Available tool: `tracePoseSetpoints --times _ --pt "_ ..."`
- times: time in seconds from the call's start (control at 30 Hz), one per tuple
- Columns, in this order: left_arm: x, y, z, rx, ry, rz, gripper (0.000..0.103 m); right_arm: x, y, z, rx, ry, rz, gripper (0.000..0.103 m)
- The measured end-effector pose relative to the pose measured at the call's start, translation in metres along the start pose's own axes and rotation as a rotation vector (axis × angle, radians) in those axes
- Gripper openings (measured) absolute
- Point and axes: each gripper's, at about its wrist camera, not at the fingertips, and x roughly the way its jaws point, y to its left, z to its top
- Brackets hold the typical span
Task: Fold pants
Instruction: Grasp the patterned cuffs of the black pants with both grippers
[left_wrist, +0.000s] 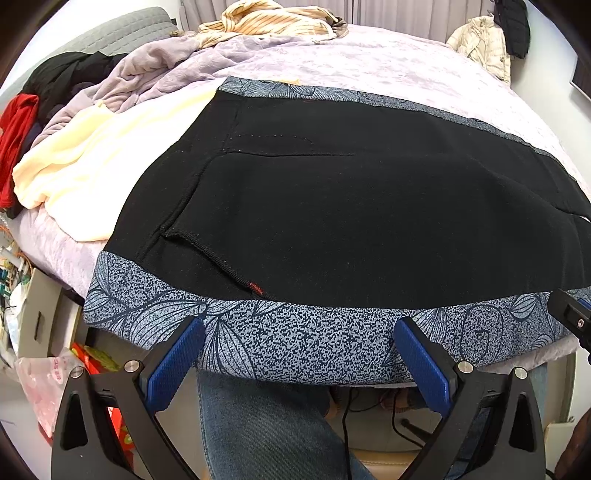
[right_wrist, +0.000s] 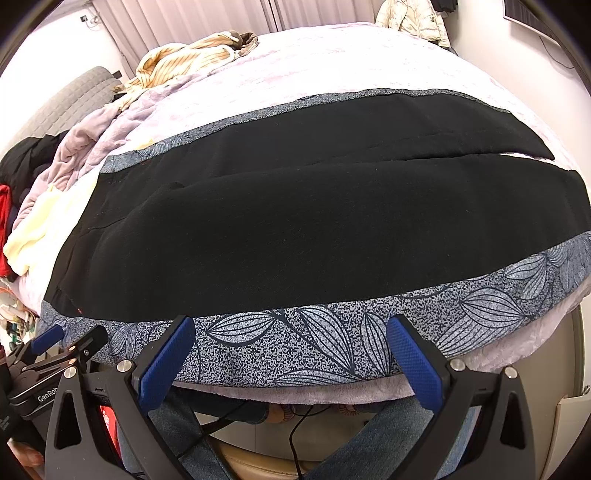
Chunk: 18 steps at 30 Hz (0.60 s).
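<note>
Left wrist view: the black pants (left_wrist: 332, 206) lay spread flat on a blue leaf-patterned cloth (left_wrist: 295, 339) that covered the near part of the bed (left_wrist: 369, 62). The waistband end sat toward the bed's left edge, and a pocket seam with a small red tag was visible near the front edge of the pants. The left tool (left_wrist: 299, 343) hung just off the bed's near edge, its blue-padded fingers (left_wrist: 173, 362) set wide apart and holding nothing. A cream blanket (left_wrist: 92, 162) lay touching the pants' left side; a red garment (left_wrist: 14, 140) and a dark one lay at the bed's far left edge. A striped garment (left_wrist: 266, 18) was bunched at the far edge.

Right wrist view: the pants (right_wrist: 295, 229) ran across the bed (right_wrist: 369, 59), both legs pointing to the right edge (a narrow gap showed between them there). The right tool (right_wrist: 291, 347) was likewise held off the near edge over the patterned cloth (right_wrist: 332, 343), fingers (right_wrist: 417, 362) apart and empty. The left tool (right_wrist: 55, 350) appeared at the lower left, just beside the cloth's corner.
</note>
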Motion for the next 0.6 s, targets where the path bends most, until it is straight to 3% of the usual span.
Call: tracePoseSetpoints --times 0.6 --pt "-0.004 0.007 -0.007 -0.008 -0.010 -0.001 0.103 -0.004 -0.004 -0.013 0.020 -0.005 0.006 0.103"
